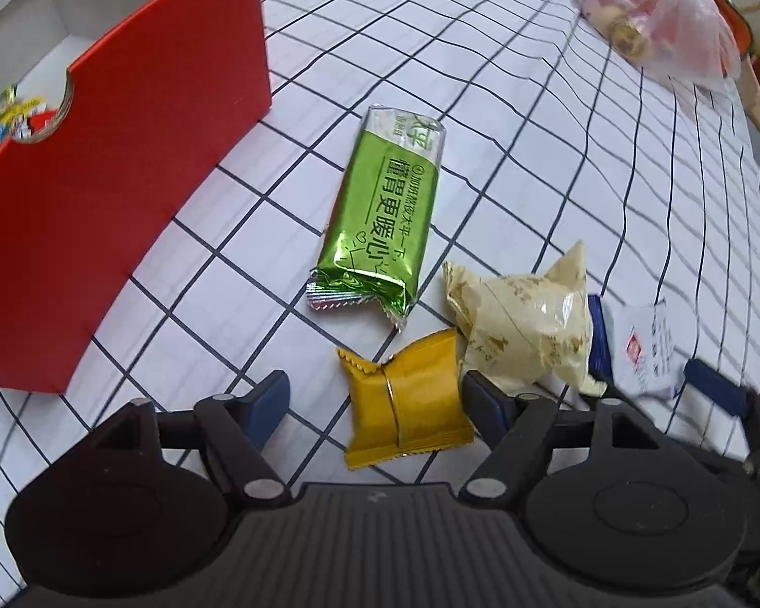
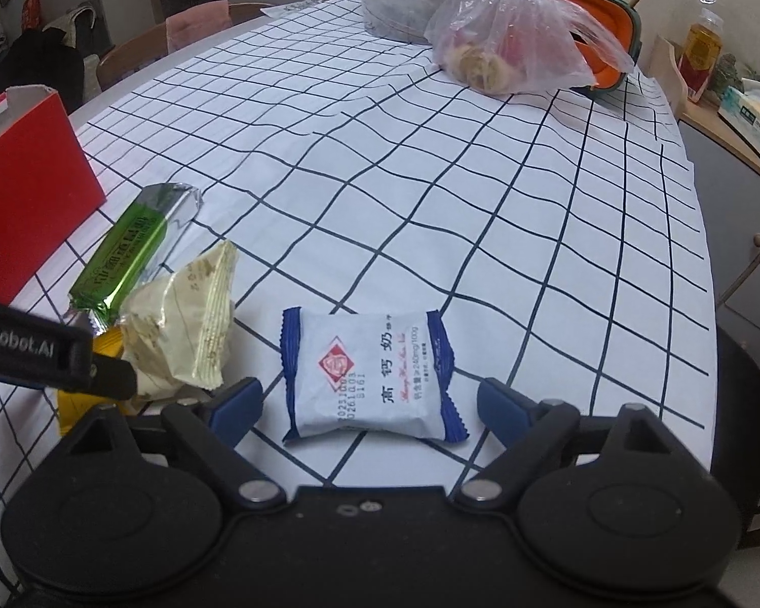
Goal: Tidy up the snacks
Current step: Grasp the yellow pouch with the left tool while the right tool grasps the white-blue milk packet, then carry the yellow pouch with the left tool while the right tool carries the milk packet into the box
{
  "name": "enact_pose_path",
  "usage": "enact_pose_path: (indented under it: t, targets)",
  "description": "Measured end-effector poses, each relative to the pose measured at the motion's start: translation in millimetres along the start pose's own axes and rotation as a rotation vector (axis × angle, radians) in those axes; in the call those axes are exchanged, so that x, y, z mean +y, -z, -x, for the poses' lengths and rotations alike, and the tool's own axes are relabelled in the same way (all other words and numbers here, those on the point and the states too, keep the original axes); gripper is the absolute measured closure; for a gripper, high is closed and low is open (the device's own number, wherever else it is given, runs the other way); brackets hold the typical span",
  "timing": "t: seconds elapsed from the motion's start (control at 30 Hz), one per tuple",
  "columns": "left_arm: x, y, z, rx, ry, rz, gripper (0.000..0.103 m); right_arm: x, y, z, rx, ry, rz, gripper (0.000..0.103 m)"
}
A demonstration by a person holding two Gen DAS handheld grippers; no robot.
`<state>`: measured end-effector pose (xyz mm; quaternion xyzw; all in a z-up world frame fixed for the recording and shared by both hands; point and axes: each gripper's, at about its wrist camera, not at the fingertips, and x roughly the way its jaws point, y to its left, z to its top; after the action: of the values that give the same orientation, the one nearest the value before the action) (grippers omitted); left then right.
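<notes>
My left gripper (image 1: 375,395) is open, its jaws on either side of a yellow snack packet (image 1: 405,400) lying on the checked tablecloth. A green foil bar (image 1: 380,213) lies beyond it, and a cream packet (image 1: 522,324) to its right. My right gripper (image 2: 370,400) is open, its jaws on either side of a white and blue packet (image 2: 370,375). That packet shows in the left wrist view (image 1: 633,344) too. The green bar (image 2: 126,253) and cream packet (image 2: 182,324) lie left of it. The red box (image 1: 111,202) holding several snacks stands at the left.
A clear plastic bag of food (image 2: 511,45) and an orange container (image 2: 598,35) stand at the table's far side. The red box (image 2: 25,192) is at the left edge. The left gripper's arm (image 2: 50,354) crosses the lower left. A cabinet (image 2: 745,233) stands off the right.
</notes>
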<state>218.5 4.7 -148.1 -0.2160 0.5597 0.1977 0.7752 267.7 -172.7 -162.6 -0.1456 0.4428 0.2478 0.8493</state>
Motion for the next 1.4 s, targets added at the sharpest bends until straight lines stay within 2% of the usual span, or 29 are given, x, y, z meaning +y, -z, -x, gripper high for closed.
enact_pose_path:
  t: [0.17, 0.3, 0.47, 0.57, 0.93, 1.23, 1.4]
  targets:
    - [-4, 5, 2, -0.019, -0.047, -0.065, 0.047, -1, 2, -3, -0.006, 0.008, -0.015, 0.023]
    - [-1, 7, 4, -0.031, -0.052, -0.087, 0.059, 1, 3, 0, -0.013, 0.006, -0.019, 0.029]
    - [6, 9, 7, -0.041, -0.023, -0.118, 0.062, 2, 4, 3, -0.025, 0.013, -0.033, 0.039]
    - [8, 10, 8, -0.041, -0.008, -0.127, 0.063, 4, 6, 5, -0.026, 0.015, -0.035, 0.041]
    - [18, 15, 17, -0.047, 0.027, -0.157, 0.063, 8, 20, 29, -0.027, 0.008, -0.114, 0.043]
    - [30, 23, 40, -0.080, 0.062, -0.254, 0.063, 21, 41, 70, -0.029, -0.024, -0.166, 0.044]
    - [39, 28, 64, -0.108, 0.111, -0.305, 0.063, 35, 45, 97, -0.046, -0.027, -0.186, 0.044]
